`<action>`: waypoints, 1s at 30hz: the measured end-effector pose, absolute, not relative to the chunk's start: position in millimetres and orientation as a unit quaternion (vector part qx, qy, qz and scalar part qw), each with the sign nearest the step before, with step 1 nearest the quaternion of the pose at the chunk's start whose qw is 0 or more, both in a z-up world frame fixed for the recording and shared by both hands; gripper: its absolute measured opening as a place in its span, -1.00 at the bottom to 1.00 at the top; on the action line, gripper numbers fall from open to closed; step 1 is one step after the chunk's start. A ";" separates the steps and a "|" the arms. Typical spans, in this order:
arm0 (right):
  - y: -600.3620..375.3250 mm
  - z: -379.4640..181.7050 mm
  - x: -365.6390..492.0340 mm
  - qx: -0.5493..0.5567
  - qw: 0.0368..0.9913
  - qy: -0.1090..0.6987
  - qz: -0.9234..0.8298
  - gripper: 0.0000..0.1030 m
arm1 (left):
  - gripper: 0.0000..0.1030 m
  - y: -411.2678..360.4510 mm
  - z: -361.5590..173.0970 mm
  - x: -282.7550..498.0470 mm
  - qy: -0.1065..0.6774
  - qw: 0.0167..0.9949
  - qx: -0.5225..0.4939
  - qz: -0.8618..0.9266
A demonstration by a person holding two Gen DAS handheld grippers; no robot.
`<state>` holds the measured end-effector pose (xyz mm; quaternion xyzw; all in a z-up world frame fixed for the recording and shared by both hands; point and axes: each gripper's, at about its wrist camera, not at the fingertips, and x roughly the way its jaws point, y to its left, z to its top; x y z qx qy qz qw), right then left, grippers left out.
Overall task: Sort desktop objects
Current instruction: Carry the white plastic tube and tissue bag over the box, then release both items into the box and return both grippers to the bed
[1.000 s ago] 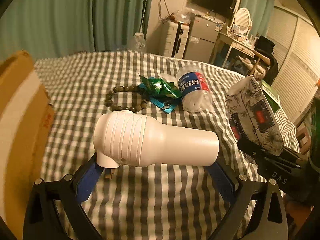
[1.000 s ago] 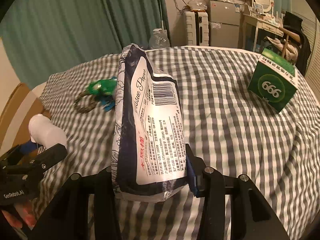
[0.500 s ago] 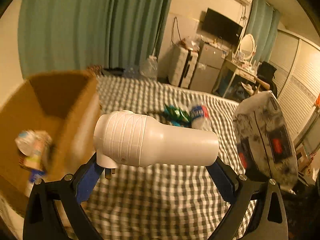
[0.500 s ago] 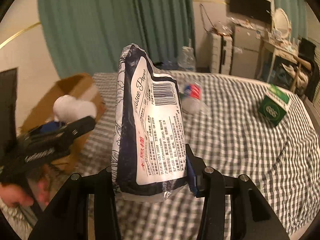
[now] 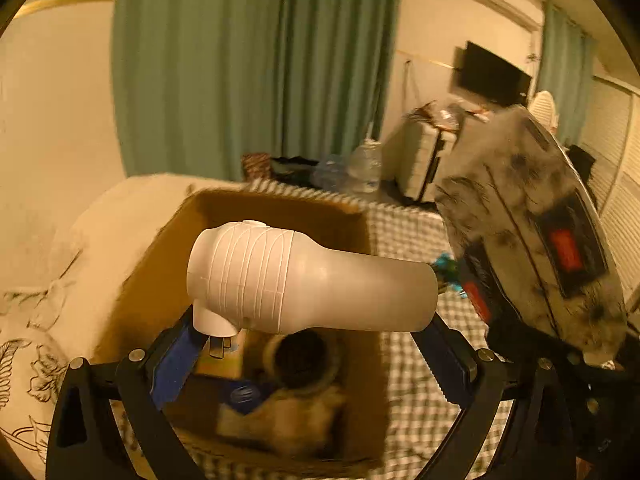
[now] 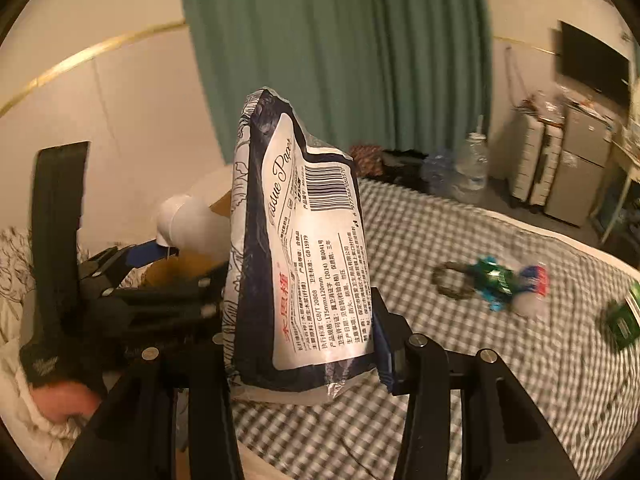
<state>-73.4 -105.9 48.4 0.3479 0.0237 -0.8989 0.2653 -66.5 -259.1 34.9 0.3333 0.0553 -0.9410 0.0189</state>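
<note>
Both grippers had swung from the bed toward the box (image 5: 280, 216). Left gripper (image 5: 312, 344) clamped the dryer (image 5: 304, 280) above it; right gripper (image 6: 304, 344) clamped the tissues (image 6: 304, 272) nearby. Beads (image 6: 450, 280), bottle (image 6: 530, 294) remained unsorted.

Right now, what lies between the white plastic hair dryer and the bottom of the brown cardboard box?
Left wrist view: blurred items lie in the cardboard box under the hair dryer, including something round and dark.
</note>
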 end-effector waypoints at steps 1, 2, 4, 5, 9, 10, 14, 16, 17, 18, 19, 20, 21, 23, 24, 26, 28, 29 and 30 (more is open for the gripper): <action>-115.5 43.7 -76.7 0.352 0.268 0.022 -0.897 -0.15 | 0.95 -265.6 30.4 -67.0 0.057 0.022 0.339 -0.939; -123.8 37.4 -82.1 0.360 0.270 0.021 -0.893 -0.15 | 0.95 -272.4 24.5 -68.2 0.058 0.030 0.347 -0.936; -135.2 27.4 -92.9 0.373 0.276 0.016 -0.886 -0.15 | 0.95 -288.3 14.5 -72.7 0.064 0.043 0.360 -0.930; -139.9 23.6 -97.4 0.376 0.277 0.019 -0.884 -0.15 | 0.95 -295.2 9.6 -69.2 0.067 0.045 0.361 -0.929; -153.3 18.4 -114.0 0.374 0.281 0.019 -0.884 -0.06 | 0.96 -309.5 -7.3 -70.2 0.065 0.059 0.374 -0.923; -154.6 20.0 -118.3 0.368 0.283 0.006 -0.886 0.15 | 0.96 -313.3 -10.1 -69.2 0.067 0.061 0.378 -0.921; -150.7 27.5 -119.2 0.346 0.279 -0.014 -0.896 0.73 | 1.00 -316.7 -16.7 -75.3 0.074 0.072 0.398 -0.911; -141.3 28.9 -118.4 0.336 0.280 -0.018 -0.899 0.73 | 1.00 -312.4 -16.1 -76.0 0.059 0.092 0.398 -0.911; -139.6 30.5 -116.2 0.332 0.278 -0.017 -0.901 0.73 | 1.00 -309.6 -15.2 -75.9 0.057 0.091 0.398 -0.911; -132.7 30.6 -115.6 0.327 0.271 -0.016 -0.905 0.73 | 1.00 -306.2 -14.1 -75.2 0.057 0.085 0.397 -0.912; -121.1 28.8 -114.8 0.327 0.258 -0.019 -0.909 0.73 | 1.00 -303.8 -12.8 -74.8 0.058 0.083 0.397 -0.912; -114.7 28.7 -114.4 0.328 0.253 -0.023 -0.910 0.73 | 1.00 -299.6 -10.7 -73.0 0.059 0.083 0.393 -0.914; -104.0 27.3 -113.4 0.329 0.247 -0.030 -0.911 0.73 | 1.00 -295.3 -8.2 -71.2 0.061 0.082 0.390 -0.915; -77.7 25.8 -106.0 0.326 0.225 -0.042 -0.917 0.73 | 1.00 -286.5 -4.9 -68.9 0.070 0.069 0.384 -0.918; -64.1 23.9 -103.5 0.326 0.215 -0.044 -0.919 0.73 | 1.00 -279.1 -2.6 -67.3 0.073 0.062 0.382 -0.919; -31.6 18.5 -97.9 0.328 0.186 -0.046 -0.925 0.73 | 1.00 -259.1 2.8 -65.0 0.074 0.048 0.375 -0.923; 3.0 12.8 -91.8 0.330 0.156 -0.050 -0.930 0.73 | 1.00 -236.5 7.1 -63.6 0.072 0.032 0.369 -0.926; 15.6 12.0 -91.2 0.332 0.145 -0.052 -0.931 0.73 | 1.00 -222.0 7.9 -63.3 0.071 0.024 0.367 -0.927; 35.0 8.4 -87.9 0.335 0.128 -0.054 -0.932 0.73 | 1.00 -206.8 7.5 -64.2 0.068 0.012 0.368 -0.927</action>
